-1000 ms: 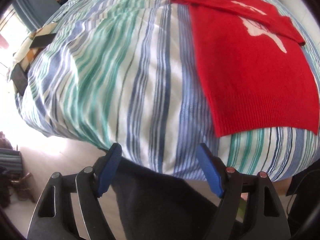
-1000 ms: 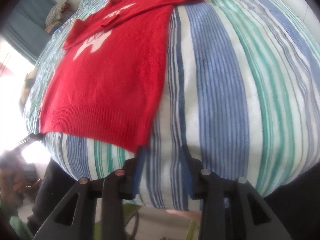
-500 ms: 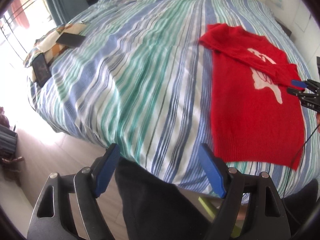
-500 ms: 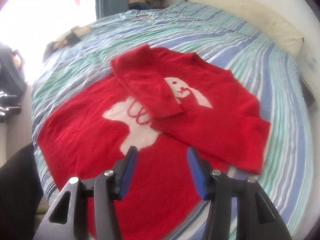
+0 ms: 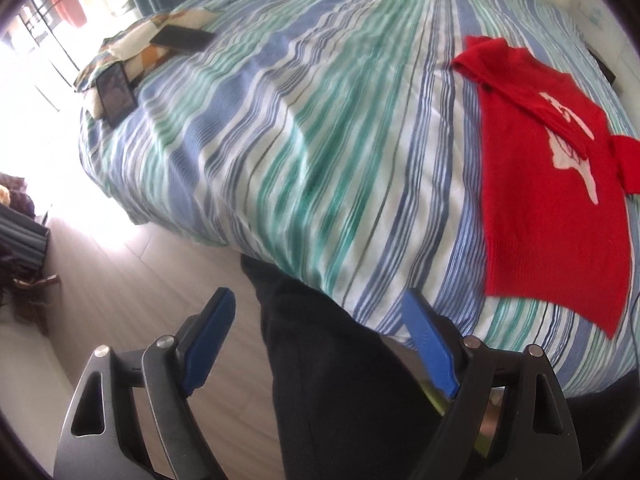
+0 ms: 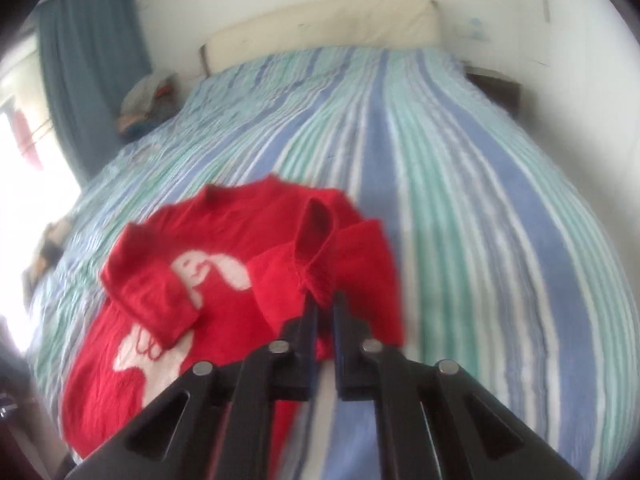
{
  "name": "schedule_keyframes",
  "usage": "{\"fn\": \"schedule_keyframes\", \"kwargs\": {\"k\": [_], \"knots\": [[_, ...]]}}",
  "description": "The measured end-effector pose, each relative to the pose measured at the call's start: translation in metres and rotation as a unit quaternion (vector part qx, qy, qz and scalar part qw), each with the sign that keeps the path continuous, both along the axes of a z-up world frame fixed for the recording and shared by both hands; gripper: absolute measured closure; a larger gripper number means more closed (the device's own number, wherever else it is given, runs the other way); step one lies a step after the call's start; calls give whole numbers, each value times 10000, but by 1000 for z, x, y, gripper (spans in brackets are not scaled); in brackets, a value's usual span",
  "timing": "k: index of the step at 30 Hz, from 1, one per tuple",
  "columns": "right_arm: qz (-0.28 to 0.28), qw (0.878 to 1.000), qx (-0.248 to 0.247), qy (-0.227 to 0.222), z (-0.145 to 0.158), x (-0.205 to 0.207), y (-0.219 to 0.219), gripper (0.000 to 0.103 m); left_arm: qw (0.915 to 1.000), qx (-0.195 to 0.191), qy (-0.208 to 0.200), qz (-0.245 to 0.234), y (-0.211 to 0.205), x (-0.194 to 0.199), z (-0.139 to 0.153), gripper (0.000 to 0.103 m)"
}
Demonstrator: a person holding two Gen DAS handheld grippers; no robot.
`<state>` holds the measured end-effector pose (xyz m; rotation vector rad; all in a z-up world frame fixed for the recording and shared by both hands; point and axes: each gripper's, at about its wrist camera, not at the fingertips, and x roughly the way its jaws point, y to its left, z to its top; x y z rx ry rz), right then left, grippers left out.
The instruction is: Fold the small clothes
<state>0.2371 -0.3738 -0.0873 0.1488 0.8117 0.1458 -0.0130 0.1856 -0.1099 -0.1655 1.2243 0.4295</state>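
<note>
1. Two grippers are seen: the right gripper (image 6: pixel 323 294) is clamped on the cuff of the red sweater's (image 6: pixel 224 280) right sleeve (image 6: pixel 320 248), lifted off the body.
2. The left gripper (image 5: pixel 316 340), empty over the bed edge, is opening wide.
3. The sweater is spread on the striped bedspread (image 6: pixel 460 184), its other sleeve (image 6: pixel 152 292) already folded across.
4. The sleeve fold is judged in hand; next, the cuff should be carried across the chest and released flat.

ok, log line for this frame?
right gripper: shut on sleeve | left gripper: opening, nothing between | sweater: flat on bed
</note>
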Motion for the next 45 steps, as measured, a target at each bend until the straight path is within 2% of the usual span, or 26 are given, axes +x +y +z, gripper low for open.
{"fn": "schedule_keyframes", "kwargs": {"k": [2,4,6,8,14,17,19,21,23,25,26,27,28,31,35,38,39,40,42,43,45], "knots": [[-1067,9937,341,-46,11,-15,-81,97,9998,-69,-49,-171,-12,11,2,16],[-1779,9831,415,73,9,-31,-146,97,9990,-154,-115,-409,-27,24,6,16],[-2130,9758,435,249,0,-46,-188,97,9974,-172,-186,-671,-46,37,12,16],[-2289,9703,655,433,-15,-57,-213,97,9953,-120,-280,-921,-65,45,20,16],[-2479,9571,1326,705,-62,-76,-222,95,9908,-20,-438,-1281,-95,46,36,16],[-2620,9467,1752,662,-77,-86,-230,86,9922,-15,-355,-1195,-89,41,32,16],[-2611,9400,2119,569,-83,-92,-236,69,9937,-17,-245,-1091,-83,39,25,16],[-2605,9343,2398,418,-82,-94,-240,60,9951,-36,-146,-978,-77,37,17,16],[-2682,9254,2657,328,-82,-94,-244,58,9960,-106,-107,-877,-72,35,13,16],[-2850,9145,2850,347,-84,-95,-252,60,9963,-174,-127,-834,-69,34,11,16],[-2927,9142,2764,470,-85,-94,-254,69,9964,-173,-135,-825,-69,34,11,16],[-3022,9176,2493,679,-86,-90,-254,98,9964,-160,-137,-822,-70,33,10,16],[-3106,9208,2202,842,-87,-90,-255,99,9964,-151,-138,-828,-70,33,9,16],[-3088,9295,1775,956,-85,-90,-252,99,9964,-156,-105,-833,-70,33,7,16],[-3052,9360,1448,987,-85,-89,-248,99,9966,-59,-58,-818,-66,29,2,16],[-3177,9342,1361,882,-80,-102,-253,88,9969,82,10,-783,-61,25,0,16],[-3226,9336,1309,841,-77,-107,-254,80,9970,96,9,-770,-60,24,0,16],[-3266,9335,1244,805,-74,-112,-255,67,9971,102,-2,-752,-58,23,0,16],[-3410,9306,1104,749,-65,-128,-257,50,9974,88,-53,-720,-56,22,0,16],[-3531,9270,1052,703,-61,-138,-257,46,9975,66,-74,-707,-56,22,-1,16],[-3732,9205,982,618,-52,-157,-256,44,9975,-28,-82,-707,-57,25,-5,16]]}}
